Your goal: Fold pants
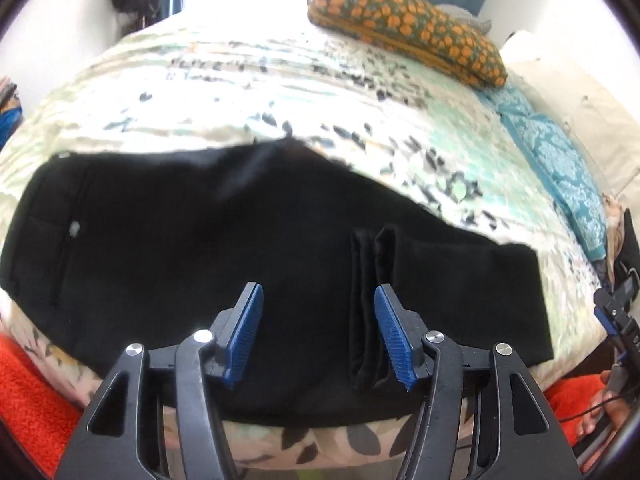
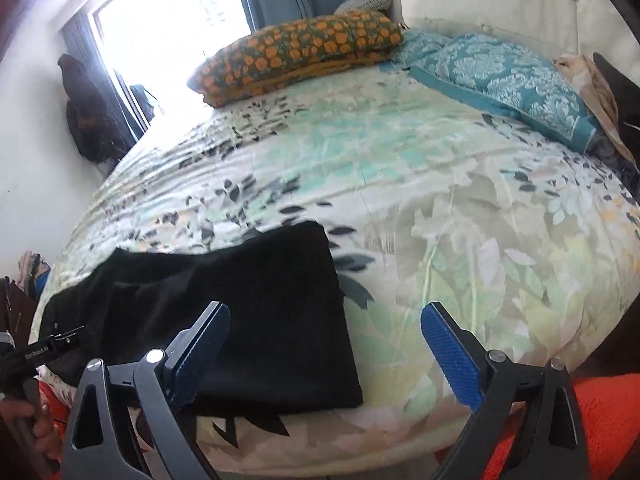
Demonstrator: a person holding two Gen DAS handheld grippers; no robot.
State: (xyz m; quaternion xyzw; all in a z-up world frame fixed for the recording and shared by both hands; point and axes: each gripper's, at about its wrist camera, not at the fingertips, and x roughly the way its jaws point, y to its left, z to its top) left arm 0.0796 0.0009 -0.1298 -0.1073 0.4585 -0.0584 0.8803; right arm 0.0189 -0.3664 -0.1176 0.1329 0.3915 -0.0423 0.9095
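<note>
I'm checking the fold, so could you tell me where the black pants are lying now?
The black pants lie flat across the near edge of the floral bedspread, below the open left gripper.

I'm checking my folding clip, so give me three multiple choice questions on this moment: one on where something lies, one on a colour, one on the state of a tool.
1. Where do the black pants lie?
A. at the near edge of the bed
B. on the pillows
C. on the floor

2. What colour are the pads on the left tool?
A. red
B. blue
C. white

3. What state is the right tool in?
A. shut on the pants
B. shut on a pillow
C. open, holding nothing

Answers:
1. A: the pants are spread on the floral bedspread, close to its near edge, far from the orange-patterned pillow.
2. B: both ribbed pads are blue in the left wrist view.
3. C: its jaws stand wide apart above the bedspread and the pants' edge, with nothing between them.
</note>
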